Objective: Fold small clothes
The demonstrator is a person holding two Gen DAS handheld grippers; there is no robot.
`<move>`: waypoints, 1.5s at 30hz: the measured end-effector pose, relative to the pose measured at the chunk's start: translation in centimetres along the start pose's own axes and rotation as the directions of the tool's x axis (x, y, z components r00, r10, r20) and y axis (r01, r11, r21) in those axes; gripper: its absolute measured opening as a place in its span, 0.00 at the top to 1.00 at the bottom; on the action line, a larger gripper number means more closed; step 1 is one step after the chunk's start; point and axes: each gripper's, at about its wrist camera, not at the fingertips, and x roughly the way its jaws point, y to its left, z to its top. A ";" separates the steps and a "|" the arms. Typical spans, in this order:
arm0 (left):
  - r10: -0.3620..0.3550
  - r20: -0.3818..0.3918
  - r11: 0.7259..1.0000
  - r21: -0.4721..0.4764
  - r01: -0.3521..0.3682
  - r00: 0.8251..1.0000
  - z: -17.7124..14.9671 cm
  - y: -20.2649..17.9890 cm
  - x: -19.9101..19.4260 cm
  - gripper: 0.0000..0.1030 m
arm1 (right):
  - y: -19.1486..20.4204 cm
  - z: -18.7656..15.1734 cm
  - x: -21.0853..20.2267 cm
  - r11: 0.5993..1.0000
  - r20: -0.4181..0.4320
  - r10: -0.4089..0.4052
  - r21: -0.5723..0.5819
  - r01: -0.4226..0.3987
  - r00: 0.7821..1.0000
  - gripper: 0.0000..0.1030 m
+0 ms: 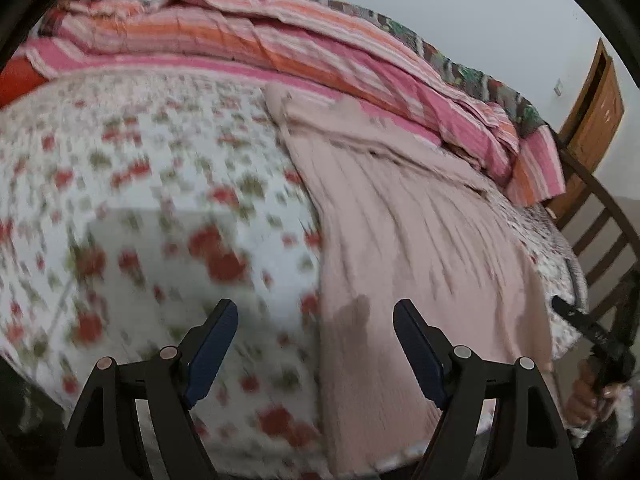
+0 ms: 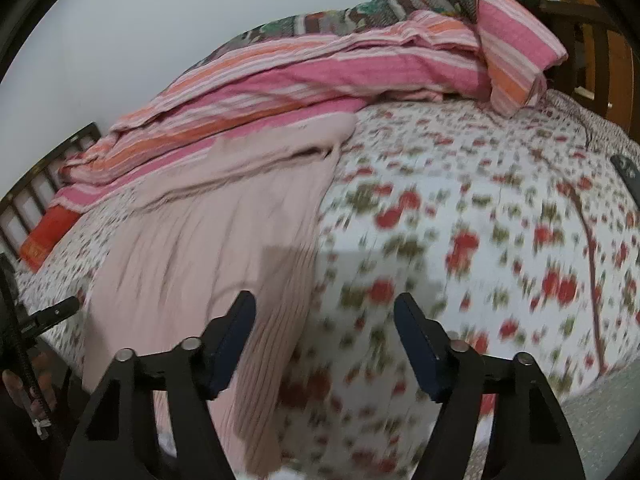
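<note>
A pale pink ribbed garment (image 1: 408, 232) lies flat on a floral bedsheet (image 1: 140, 200), running from the striped blanket down to the bed's near edge. My left gripper (image 1: 316, 312) hovers open above the garment's left edge, nothing between its fingers. In the right wrist view the same pink garment (image 2: 208, 232) lies to the left. My right gripper (image 2: 325, 308) hangs open over its right edge and the floral bedsheet (image 2: 460, 220), also holding nothing. The right gripper (image 1: 576, 316) shows at the far right of the left wrist view, with a hand (image 1: 588, 396) on it.
A pink and orange striped blanket (image 1: 280, 48) is bunched along the far side of the bed. A wooden bed frame (image 1: 600, 240) and a wooden door (image 1: 596, 112) stand at the right. A dark flat object (image 2: 626, 170) lies on the sheet at far right.
</note>
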 end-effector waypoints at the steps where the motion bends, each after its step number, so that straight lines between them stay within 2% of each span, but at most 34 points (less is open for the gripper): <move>1: -0.002 -0.006 1.000 0.004 0.002 1.000 -0.7 -0.2 0.1 0.26 | 0.2 -0.5 0.0 1.000 -0.007 0.014 -0.003 -0.014 1.000 0.41; 6: 0.012 -0.038 0.999 0.037 -0.011 0.999 -2.1 -1.6 1.0 0.40 | 1.7 -2.5 0.5 0.998 -0.029 0.047 -0.027 -0.048 0.998 0.52; 9: 0.037 -0.019 0.999 0.010 -0.037 0.999 -1.9 -1.8 1.3 0.45 | 2.3 -2.7 1.7 0.998 -0.061 0.047 -0.041 -0.050 0.997 0.70; 11: 0.038 -0.017 0.999 -0.032 -0.039 0.999 -1.8 -1.7 1.6 0.59 | 2.4 -2.7 2.1 0.996 -0.073 0.072 -0.048 -0.076 0.995 0.88; 12: 0.036 -0.019 0.999 -0.038 -0.037 0.999 -1.8 -1.7 1.8 0.68 | 2.5 -2.7 2.2 0.996 -0.071 0.072 -0.056 -0.076 0.995 0.90; 13: 0.026 -0.033 0.999 -0.038 -0.027 0.999 -1.7 -1.8 2.0 0.89 | 2.5 -2.8 1.9 0.995 -0.053 0.069 -0.069 -0.072 0.996 0.95; 14: 0.017 -0.039 0.999 -0.033 -0.018 0.999 -1.7 -1.7 1.8 0.93 | 2.2 -2.8 1.5 0.995 -0.033 0.067 -0.073 -0.070 0.997 0.95; 15: 0.012 -0.022 0.999 -0.032 -0.013 1.000 -1.7 -1.5 1.4 0.93 | 1.5 -2.8 0.7 0.996 0.006 0.062 -0.063 -0.062 0.998 0.95; 17: 0.001 0.021 0.999 -0.035 -0.001 1.000 -1.7 -0.7 0.1 0.93 | 0.2 -2.9 -0.1 0.998 0.031 0.054 -0.038 -0.053 0.998 0.95; 21: -0.061 0.005 0.994 -0.090 0.061 0.998 -1.6 0.7 0.0 0.93 | -0.7 -3.8 0.9 0.999 -0.045 0.033 -0.038 -0.035 0.998 0.95; 24: -0.071 0.001 0.994 -0.078 0.071 0.997 -1.3 0.1 0.4 0.92 | -0.2 -3.6 1.0 0.997 -0.037 0.051 -0.052 -0.053 0.998 0.90; 25: -0.070 -0.004 0.995 -0.067 0.069 0.998 -1.0 -0.2 0.6 0.88 | 0.0 -3.3 0.9 0.996 -0.026 0.069 -0.049 -0.070 0.997 0.84; 26: -0.070 -0.014 0.996 -0.053 0.069 0.997 -0.5 -0.5 1.0 0.80 | 0.1 -2.9 1.0 0.996 -0.022 0.079 -0.050 -0.080 0.997 0.73; 28: -0.065 -0.020 0.997 -0.049 0.064 0.998 0.2 -0.8 1.6 0.72 | 0.6 -1.8 1.2 0.995 0.003 0.085 -0.059 -0.084 0.996 0.65; 35: -0.124 -0.039 0.986 -0.119 0.118 0.992 1.7 -0.2 3.2 0.72 | 0.4 0.9 4.4 0.996 -0.024 0.092 0.023 -0.092 0.995 0.65; 38: -0.164 -0.060 0.979 -0.133 0.155 0.985 0.6 0.2 2.6 0.72 | 0.7 0.3 3.4 0.995 -0.022 0.098 -0.012 -0.098 0.995 0.65; 40: -0.178 -0.085 0.977 -0.132 0.166 0.980 -0.7 0.1 2.1 0.72 | 0.8 -0.8 2.9 0.992 -0.057 0.117 -0.034 -0.119 0.991 0.65; 45: -0.178 -0.087 0.979 -0.113 0.168 0.980 -3.3 -0.6 0.7 0.72 | 0.7 -3.6 1.5 0.992 -0.097 0.109 -0.049 -0.114 0.989 0.65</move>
